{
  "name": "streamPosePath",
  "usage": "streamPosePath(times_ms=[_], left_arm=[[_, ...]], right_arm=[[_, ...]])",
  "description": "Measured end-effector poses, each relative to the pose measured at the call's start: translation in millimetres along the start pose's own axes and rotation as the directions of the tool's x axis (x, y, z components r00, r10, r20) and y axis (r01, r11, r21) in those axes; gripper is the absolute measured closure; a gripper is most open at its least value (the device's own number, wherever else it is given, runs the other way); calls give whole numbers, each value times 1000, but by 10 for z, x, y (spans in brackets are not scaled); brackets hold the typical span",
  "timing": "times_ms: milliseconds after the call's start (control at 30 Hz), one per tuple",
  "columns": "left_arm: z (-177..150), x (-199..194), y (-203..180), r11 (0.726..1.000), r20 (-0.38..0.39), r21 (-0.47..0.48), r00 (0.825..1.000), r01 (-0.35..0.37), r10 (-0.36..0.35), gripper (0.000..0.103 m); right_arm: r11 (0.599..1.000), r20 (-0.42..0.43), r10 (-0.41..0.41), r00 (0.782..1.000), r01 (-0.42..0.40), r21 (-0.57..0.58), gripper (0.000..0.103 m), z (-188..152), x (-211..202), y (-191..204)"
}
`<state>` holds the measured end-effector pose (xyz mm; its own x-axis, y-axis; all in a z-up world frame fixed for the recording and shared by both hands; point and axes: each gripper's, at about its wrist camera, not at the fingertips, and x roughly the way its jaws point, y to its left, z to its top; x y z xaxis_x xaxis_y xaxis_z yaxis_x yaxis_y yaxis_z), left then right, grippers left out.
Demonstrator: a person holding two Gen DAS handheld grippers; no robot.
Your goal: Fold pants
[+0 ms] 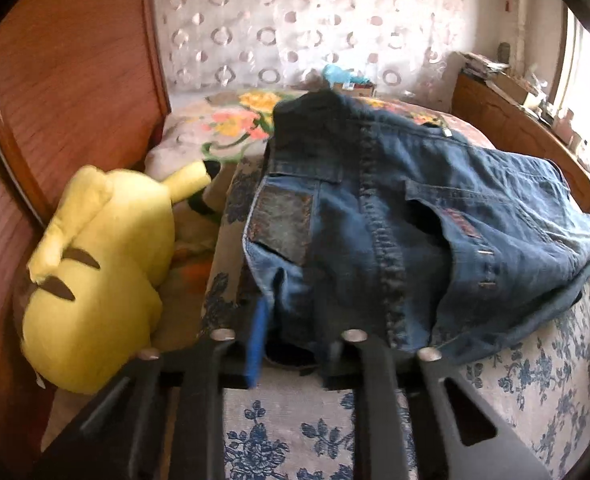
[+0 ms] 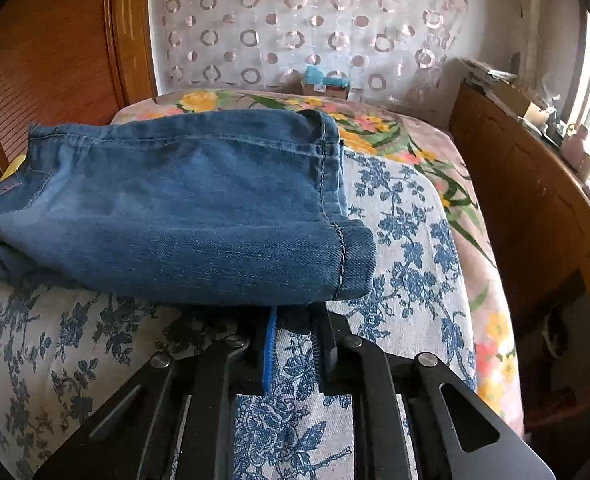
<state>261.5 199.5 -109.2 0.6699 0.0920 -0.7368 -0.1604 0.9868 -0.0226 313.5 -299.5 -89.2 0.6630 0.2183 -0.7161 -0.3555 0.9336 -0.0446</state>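
Blue denim pants lie folded on a bed with a blue-flowered white cover. In the left wrist view the waist end [image 1: 395, 208] shows a back pocket, a leather patch and the centre seam. My left gripper [image 1: 295, 344] is at the near edge of the waistband, jaws apart, with denim lying between its fingers. In the right wrist view the hem end [image 2: 199, 212] lies folded over, cuffs to the right. My right gripper [image 2: 295, 324] is at the near edge of the fold, jaws a little apart, its tips hidden under the denim.
A yellow plush toy [image 1: 99, 280] lies left of the pants against a wooden headboard [image 1: 55, 80]. A flowered blanket [image 2: 455, 184] covers the bed's far and right side. A wooden cabinet [image 2: 535, 184] with clutter stands right. A small box [image 2: 327, 82] sits by the curtain.
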Motion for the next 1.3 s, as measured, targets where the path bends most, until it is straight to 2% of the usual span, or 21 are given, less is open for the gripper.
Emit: streamPosePath(times_ms=[167,367,567,733,1033,1200,1300], left_arm=[[94,-286,-108,1000,86,21,996,-13,11,91],[229,-664,-140,999,166,33,986,-10,5,91],[173,-1047,-141,999,225,39,974,-12,3,92],[-52,-1296,-166,999,234,44,972,7,-17,92],[-662,-1653,-223,998,221,40,973,55,-62,92],[-981,-1533,-285,996,161,32,983,84,-88,92],[-1125,-1531,-305,995,156,18,983,94,-96,92]], right_arm=[[1000,74,-12,997,11,13,91,6,-167,-30],[1000,144,-17,989,15,16,91,-15,-477,-33],[999,204,-38,978,33,26,92,-193,-861,-71],[998,234,-50,971,44,35,93,-468,-1189,-94],[997,247,-64,967,55,45,93,-1194,-1721,-34],[995,188,-6,982,-14,102,93,-1554,-1660,-36],[992,164,-4,986,-16,124,93,-1720,-1555,10]])
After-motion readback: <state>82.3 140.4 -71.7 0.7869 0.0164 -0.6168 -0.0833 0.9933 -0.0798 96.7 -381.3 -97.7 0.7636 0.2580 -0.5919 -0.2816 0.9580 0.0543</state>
